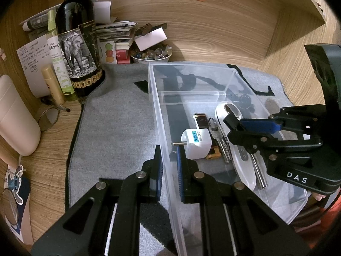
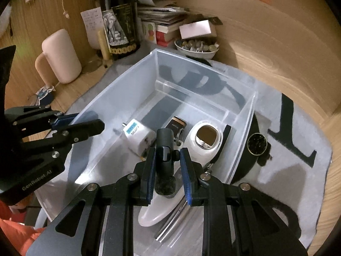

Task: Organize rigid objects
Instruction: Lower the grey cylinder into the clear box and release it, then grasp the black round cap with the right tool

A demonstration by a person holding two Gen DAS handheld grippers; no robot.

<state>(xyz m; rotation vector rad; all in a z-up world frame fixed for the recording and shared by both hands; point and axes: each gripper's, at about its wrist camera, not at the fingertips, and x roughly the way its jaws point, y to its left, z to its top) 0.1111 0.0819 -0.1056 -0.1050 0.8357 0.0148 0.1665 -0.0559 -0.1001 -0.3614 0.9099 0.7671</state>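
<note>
Left gripper [image 1: 169, 166] pinched the bin wall [image 1: 168, 181], right gripper [image 2: 167, 170] gripped a black cylinder [image 2: 164, 160] — could slip sideways onto the white device [image 2: 204, 143].

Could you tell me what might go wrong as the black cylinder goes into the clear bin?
1. The right gripper holds the black cylinder right above the white handheld device; released here, it would probably land on the device or roll into the white plug adapter.
2. The left gripper pinches only the clear bin wall; a knock might tip the bin.
</note>
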